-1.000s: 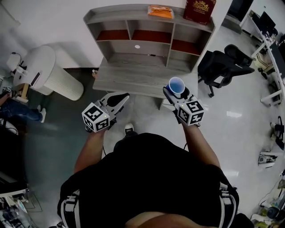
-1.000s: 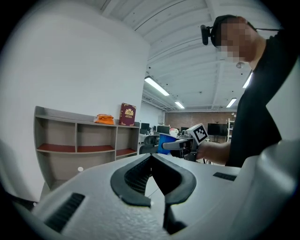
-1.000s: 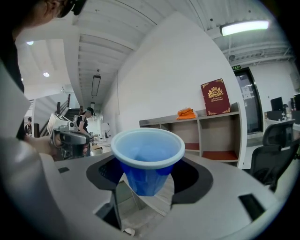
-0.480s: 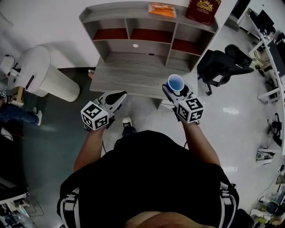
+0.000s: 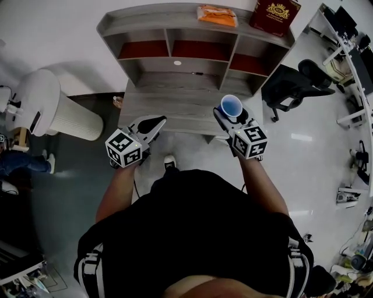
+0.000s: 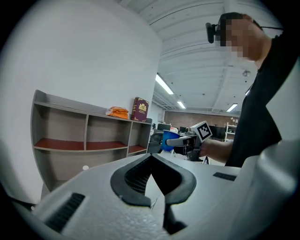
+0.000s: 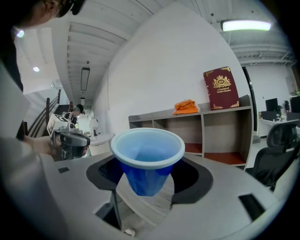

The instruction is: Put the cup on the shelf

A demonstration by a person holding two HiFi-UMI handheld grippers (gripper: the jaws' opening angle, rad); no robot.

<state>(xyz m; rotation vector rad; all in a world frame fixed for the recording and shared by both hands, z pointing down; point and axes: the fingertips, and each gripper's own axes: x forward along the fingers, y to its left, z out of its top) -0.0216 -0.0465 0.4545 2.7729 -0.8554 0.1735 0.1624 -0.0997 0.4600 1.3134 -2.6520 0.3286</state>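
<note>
A blue cup (image 5: 231, 107) with a pale rim stands upright between the jaws of my right gripper (image 5: 229, 118), which is shut on it over the front right part of the grey desk (image 5: 175, 102). In the right gripper view the cup (image 7: 147, 157) fills the gap of the right gripper (image 7: 149, 182). The grey shelf unit (image 5: 175, 35) stands at the back of the desk, with red-floored compartments. My left gripper (image 5: 156, 122) hovers at the desk's front left, shut and holding nothing. In the left gripper view, the left gripper (image 6: 151, 158) has its tips together.
On the shelf's top lie an orange bundle (image 5: 217, 14) and a dark red box (image 5: 274, 13). A white ribbed cylinder (image 5: 61, 107) stands on the floor at the left. A black office chair (image 5: 294, 87) is right of the desk, with more desks (image 5: 349, 46) beyond.
The desk and shelf have drawn slightly nearer and shifted in view. Both grippers keep about the same pose, and the cup stays in the right one.
</note>
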